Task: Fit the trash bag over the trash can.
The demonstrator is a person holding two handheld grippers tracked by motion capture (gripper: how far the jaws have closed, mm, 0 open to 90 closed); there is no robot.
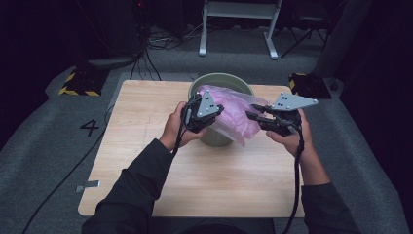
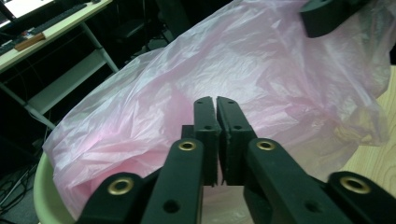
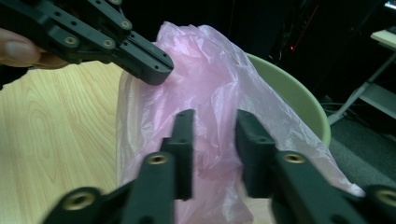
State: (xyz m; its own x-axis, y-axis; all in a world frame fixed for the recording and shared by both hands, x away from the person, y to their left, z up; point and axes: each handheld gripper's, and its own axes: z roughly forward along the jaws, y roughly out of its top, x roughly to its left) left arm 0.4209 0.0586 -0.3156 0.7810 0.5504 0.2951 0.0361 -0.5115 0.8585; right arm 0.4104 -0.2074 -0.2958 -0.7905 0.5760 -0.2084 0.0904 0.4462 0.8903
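"Where is the bag [image 1: 233,113]?"
"It sits in the bin [image 1: 221,80], at the table's [image 1: 146,146] twelve o'clock."
"And the grippers?"
"The left gripper [image 2: 215,103] is pinched shut by the bag. The right gripper [image 3: 214,122] has a gap, nothing gripped."

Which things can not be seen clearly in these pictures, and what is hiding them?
- Inside of the green bin: high view, covered by the pink plastic bag.
- Bin's near wall: high view, partly behind the left claw.
- Whether film is pinched in the left claw: left gripper view, its shut jaws hide it.
- Bag's lower end: right gripper view, behind the right claw.
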